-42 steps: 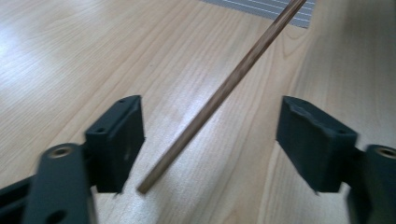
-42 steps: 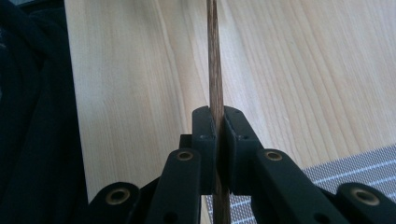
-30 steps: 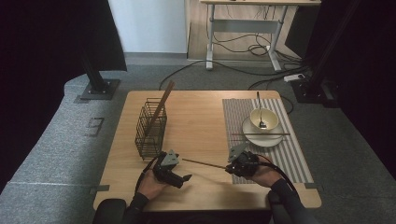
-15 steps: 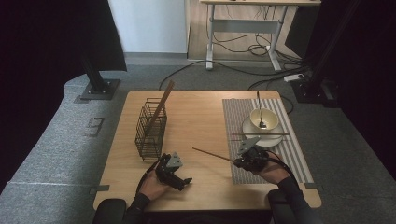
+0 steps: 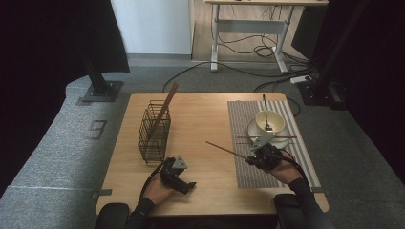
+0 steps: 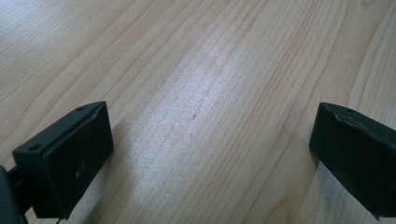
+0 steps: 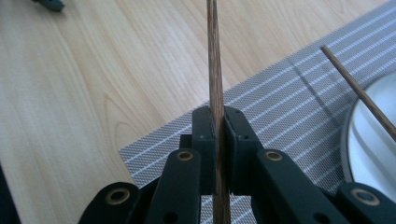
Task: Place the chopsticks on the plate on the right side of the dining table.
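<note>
— How far along are you?

— I'm judging about midway: one chopstick (image 5: 165,107) is leaning in the wire rack (image 5: 154,131), my right gripper (image 5: 251,159) is clamping a second chopstick (image 7: 215,79) above the tabletop (image 5: 205,119), and a third (image 5: 266,137) is lying across the plate (image 5: 282,139) just beyond it.

— And your left gripper (image 6: 210,154)?

— It's hanging wide apart, holding nothing. I'm counting three chopsticks, one rack, one bowl (image 5: 271,119).
</note>
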`<action>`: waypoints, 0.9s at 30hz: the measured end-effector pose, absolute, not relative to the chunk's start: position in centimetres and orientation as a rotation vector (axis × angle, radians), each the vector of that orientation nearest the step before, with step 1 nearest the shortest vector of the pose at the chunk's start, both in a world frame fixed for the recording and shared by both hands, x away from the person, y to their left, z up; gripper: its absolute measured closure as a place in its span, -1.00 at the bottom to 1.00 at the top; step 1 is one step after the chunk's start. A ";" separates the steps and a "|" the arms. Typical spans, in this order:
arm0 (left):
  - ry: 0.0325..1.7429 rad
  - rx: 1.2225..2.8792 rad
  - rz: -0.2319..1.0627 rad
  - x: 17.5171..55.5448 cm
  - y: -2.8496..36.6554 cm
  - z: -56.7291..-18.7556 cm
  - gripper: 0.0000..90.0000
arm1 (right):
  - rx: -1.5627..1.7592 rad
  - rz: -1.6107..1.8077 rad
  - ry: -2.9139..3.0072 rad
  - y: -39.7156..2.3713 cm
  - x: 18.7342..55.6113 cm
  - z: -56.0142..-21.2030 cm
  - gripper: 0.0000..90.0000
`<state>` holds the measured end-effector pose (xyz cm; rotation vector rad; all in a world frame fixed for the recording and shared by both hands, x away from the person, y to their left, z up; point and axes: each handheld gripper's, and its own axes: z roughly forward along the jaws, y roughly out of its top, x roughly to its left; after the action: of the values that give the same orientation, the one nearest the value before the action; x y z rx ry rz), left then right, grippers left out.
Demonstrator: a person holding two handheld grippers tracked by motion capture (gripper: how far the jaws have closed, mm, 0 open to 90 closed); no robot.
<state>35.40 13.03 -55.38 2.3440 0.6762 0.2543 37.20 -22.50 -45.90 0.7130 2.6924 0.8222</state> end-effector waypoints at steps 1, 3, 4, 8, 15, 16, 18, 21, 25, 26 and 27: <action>0.677 2.344 0.253 35.4 13.0 -55.4 -1.00 | 0.721 0.821 2.689 -22.7 37.3 -45.9 0.85; 0.676 2.345 0.256 35.4 13.0 -55.4 -1.00 | 0.742 0.821 2.675 -23.0 37.5 -45.8 0.85; 0.676 2.345 0.255 35.4 13.0 -55.4 -1.00 | 0.753 0.820 2.668 -23.2 37.6 -45.8 0.85; 0.675 2.346 0.256 35.4 13.0 -55.4 -1.00 | 0.804 0.814 2.639 -24.0 38.0 -45.7 0.85; 0.675 2.347 0.256 35.4 13.0 -55.4 -1.00 | 0.887 0.806 2.597 -25.7 38.9 -45.9 0.85; 0.675 2.347 0.256 35.4 13.0 -55.4 -1.00 | 0.904 0.800 2.592 -26.0 39.0 -46.0 0.85; 0.675 2.347 0.256 35.4 13.0 -55.4 -1.00 | 0.928 0.805 2.587 -26.4 39.1 -46.0 0.85; 0.675 2.347 0.256 35.4 13.0 -55.4 -1.00 | 0.959 0.798 2.572 -27.1 39.5 -46.2 0.85; 0.677 2.346 0.256 35.4 13.0 -55.4 -1.00 | 1.009 0.785 2.551 -28.1 39.9 -46.5 0.85; 0.677 2.347 0.256 35.4 13.0 -55.4 -1.00 | 1.022 0.780 2.546 -28.3 40.0 -46.5 0.85; 0.677 2.347 0.256 35.4 13.0 -55.4 -1.00 | 1.027 0.777 2.541 -28.5 40.1 -46.6 0.85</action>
<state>35.43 13.04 -55.38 2.3467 0.6766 0.2564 40.14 -28.55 -46.63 1.0275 2.5412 0.7766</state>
